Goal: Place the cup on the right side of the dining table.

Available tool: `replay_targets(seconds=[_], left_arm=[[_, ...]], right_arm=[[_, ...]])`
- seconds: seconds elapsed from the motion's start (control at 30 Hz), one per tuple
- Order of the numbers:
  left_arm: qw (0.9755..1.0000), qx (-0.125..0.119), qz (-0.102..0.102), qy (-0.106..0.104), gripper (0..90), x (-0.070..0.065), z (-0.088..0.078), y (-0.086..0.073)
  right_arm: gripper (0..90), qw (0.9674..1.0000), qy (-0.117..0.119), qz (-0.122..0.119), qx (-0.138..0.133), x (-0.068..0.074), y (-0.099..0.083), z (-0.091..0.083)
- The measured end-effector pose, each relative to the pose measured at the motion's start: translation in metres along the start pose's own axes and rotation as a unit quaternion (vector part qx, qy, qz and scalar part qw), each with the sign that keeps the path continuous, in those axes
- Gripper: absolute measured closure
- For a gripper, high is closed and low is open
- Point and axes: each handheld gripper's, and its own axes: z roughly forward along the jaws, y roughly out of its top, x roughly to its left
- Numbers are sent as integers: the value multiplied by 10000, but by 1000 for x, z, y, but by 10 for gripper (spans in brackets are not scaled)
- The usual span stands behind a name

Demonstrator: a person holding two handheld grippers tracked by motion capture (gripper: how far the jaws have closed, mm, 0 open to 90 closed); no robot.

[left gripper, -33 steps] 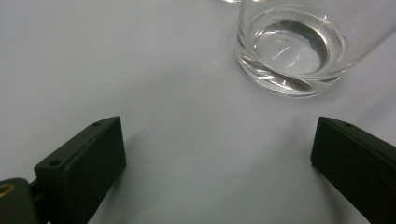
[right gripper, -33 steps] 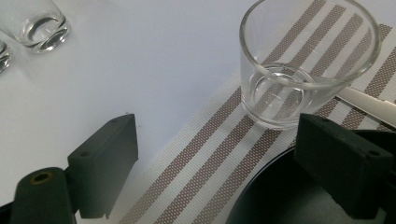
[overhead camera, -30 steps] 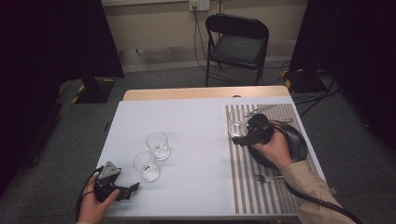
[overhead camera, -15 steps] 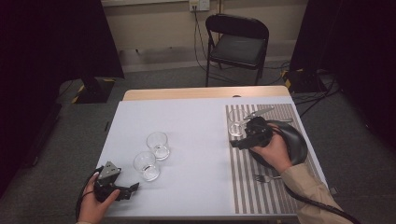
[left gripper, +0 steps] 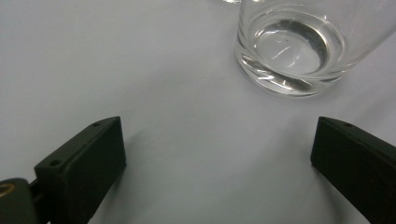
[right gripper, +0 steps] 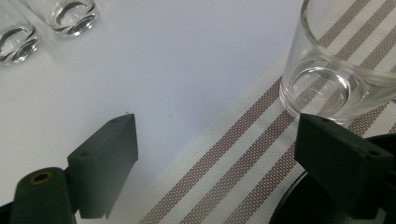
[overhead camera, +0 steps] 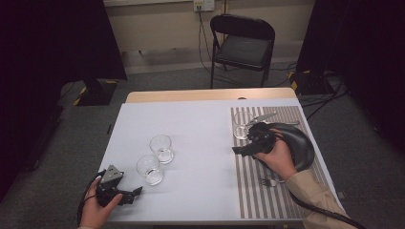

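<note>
Two clear empty glasses stand side by side on the white tablecloth at the left. My left gripper rests open near the front edge, just short of the nearer glass, with nothing between its jaws. A third clear glass stands upright on the striped placemat. My right gripper hovers open just in front of it, at the placemat's left edge. In the right gripper view that glass is beyond the right jaw, outside the open gap.
A black bowl sits on the placemat under the right hand. A knife lies at the placemat's far end and a fork near its front. A folding chair stands beyond the table.
My right gripper has drawn back a little from the glass on the placemat, toward the left and the front. The left gripper and all three glasses have stayed put.
</note>
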Motion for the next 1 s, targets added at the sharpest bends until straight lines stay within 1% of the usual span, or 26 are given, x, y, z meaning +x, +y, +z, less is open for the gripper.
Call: replay_targets(seconds=[0.73, 0.87, 0.93, 1.0], left_arm=[[10000, 1, 1, 2, 24, 0, 0, 0], [10000, -4, 1, -2, 24, 0, 0, 0], [10000, -4, 1, -3, 24, 0, 0, 0], [10000, -4, 1, -2, 24, 0, 0, 0]], right_arm=[[126, 9999, 89, -98, 33, 7, -6, 2], [126, 9998, 136, -97, 50, 10, -7, 3], [127, 9998, 139, -143, 52, 10, -7, 3], [126, 9998, 171, -118, 53, 12, -7, 4]])
